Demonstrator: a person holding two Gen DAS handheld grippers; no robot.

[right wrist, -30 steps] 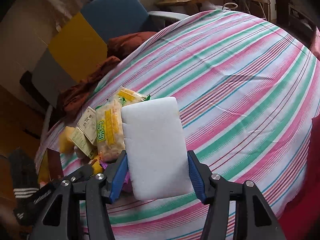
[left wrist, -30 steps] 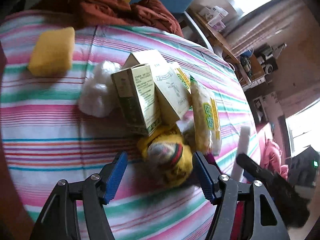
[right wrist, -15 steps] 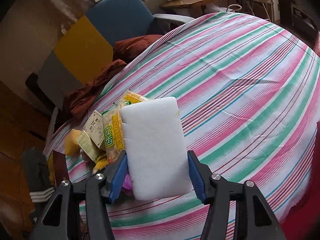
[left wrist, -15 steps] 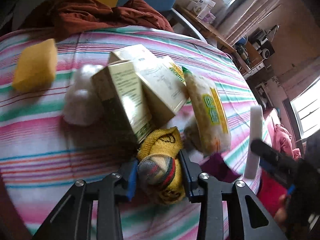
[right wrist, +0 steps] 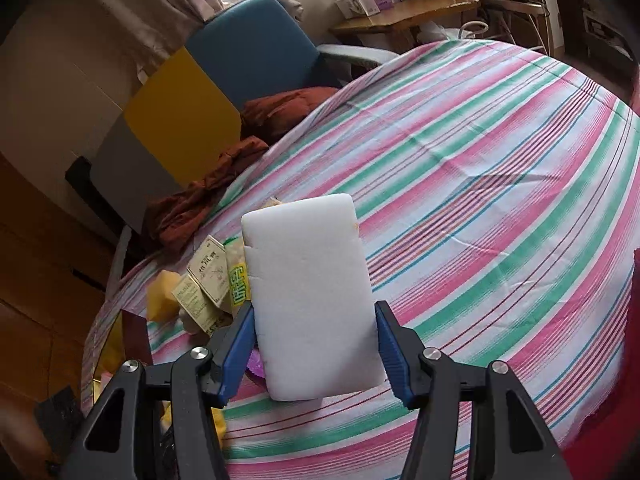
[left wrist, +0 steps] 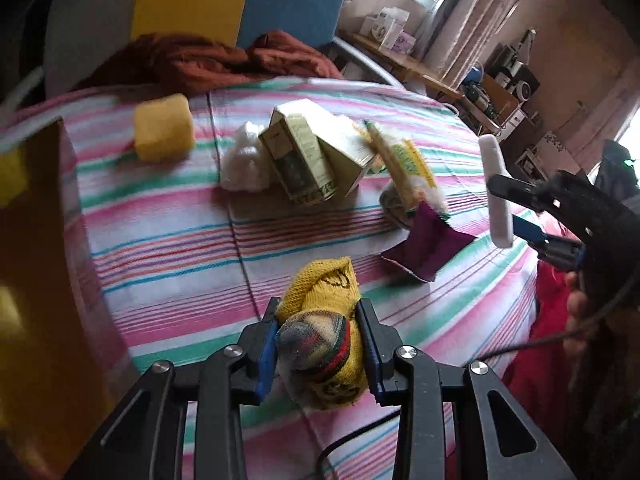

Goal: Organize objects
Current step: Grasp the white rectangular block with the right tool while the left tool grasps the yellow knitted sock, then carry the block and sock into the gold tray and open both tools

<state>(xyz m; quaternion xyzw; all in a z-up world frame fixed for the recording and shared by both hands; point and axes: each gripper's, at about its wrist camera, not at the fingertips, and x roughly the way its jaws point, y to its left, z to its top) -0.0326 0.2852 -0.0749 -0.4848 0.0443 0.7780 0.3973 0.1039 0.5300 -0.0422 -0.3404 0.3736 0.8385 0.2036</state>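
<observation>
Gripping a yellow sock bundle (left wrist: 320, 344), left gripper (left wrist: 318, 350); right gripper (right wrist: 316, 354) clamps white foam block (right wrist: 312, 300) over open striped cloth (right wrist: 480, 200).

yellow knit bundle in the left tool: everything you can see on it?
The yellow knit bundle looks like rolled socks or a similar soft knit: coarse yellow yarn with dark markings, its near end grey with red and green bands. The left tool is shut on it, blue pads pressing both sides. It points away from the camera, and appears lifted off the striped cloth, apart from the box pile.
</observation>
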